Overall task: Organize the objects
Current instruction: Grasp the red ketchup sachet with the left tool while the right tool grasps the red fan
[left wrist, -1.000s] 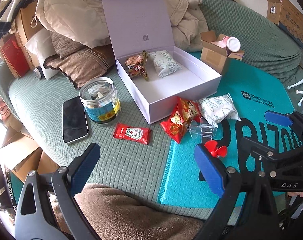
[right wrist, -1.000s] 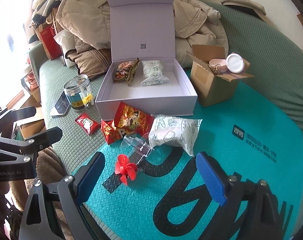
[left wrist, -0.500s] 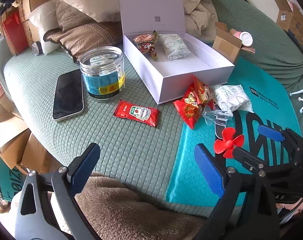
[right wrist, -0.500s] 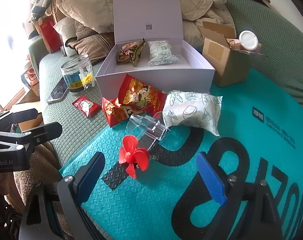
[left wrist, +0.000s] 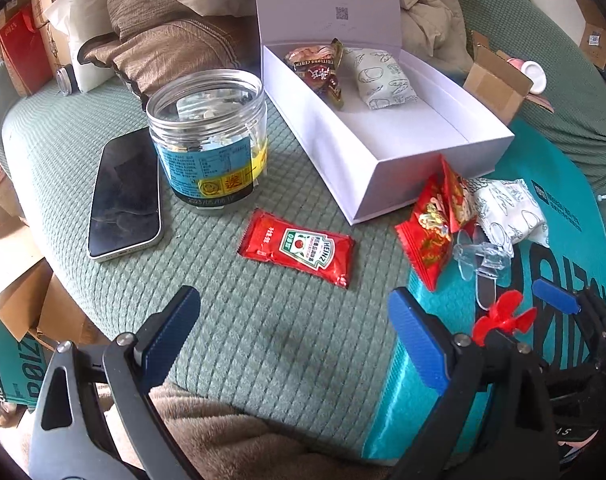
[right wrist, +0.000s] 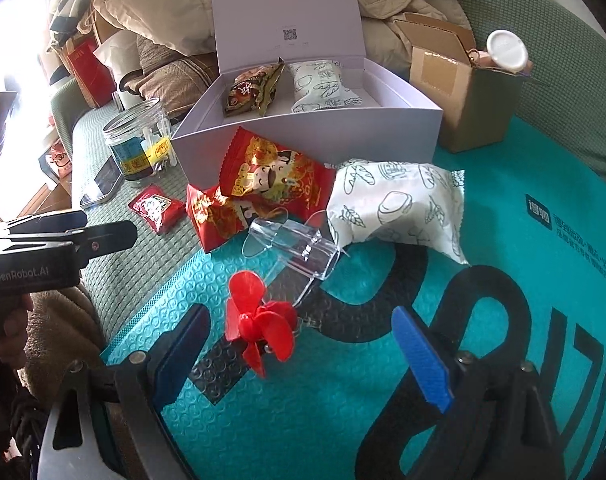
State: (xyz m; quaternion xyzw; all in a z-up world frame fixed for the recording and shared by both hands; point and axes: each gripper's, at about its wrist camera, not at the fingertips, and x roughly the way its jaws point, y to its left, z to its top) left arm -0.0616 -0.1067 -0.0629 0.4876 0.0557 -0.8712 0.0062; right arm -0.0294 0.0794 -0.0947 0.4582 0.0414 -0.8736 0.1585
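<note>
My left gripper (left wrist: 295,334) and right gripper (right wrist: 303,354) both gaped empty; at one o'clock, the clear plastic holder (right wrist: 293,246) partly hid the red crinkled snack packets (right wrist: 259,184).

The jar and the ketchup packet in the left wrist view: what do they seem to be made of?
The jar looks like clear, glossy plastic, possibly glass: its contents show through the wall above a printed paper label. The ketchup packet looks like thin, shiny plastic or foil film, crinkled, with crimped ends.
</note>
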